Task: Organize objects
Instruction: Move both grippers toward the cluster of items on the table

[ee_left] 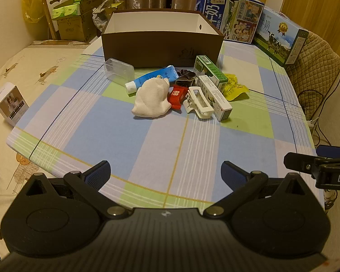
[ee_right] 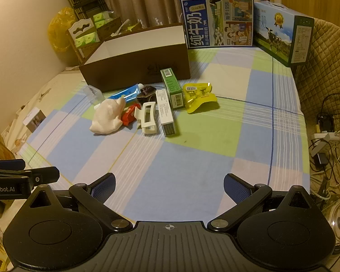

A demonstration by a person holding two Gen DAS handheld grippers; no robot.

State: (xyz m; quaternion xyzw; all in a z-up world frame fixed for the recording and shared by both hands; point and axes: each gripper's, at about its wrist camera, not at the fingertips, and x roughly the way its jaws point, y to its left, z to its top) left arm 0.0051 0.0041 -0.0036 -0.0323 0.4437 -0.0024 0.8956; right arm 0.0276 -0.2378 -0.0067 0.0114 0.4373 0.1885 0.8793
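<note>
Left gripper (ee_left: 165, 173) and right gripper (ee_right: 169, 185), both with fingers spread wide and empty, hover over the near edge of the checked tablecloth (ee_left: 147, 140). Farther back stands the open brown box (ee_left: 162, 45). Just in front of the box lies a cluster: clear case (ee_left: 119, 69), blue tube (ee_left: 151, 78), white cloth (ee_left: 151, 98), red packet (ee_left: 176, 94), white hair clip (ee_left: 198, 103), two cartons (ee_left: 212, 86), yellow pouch (ee_left: 234, 87).
</note>
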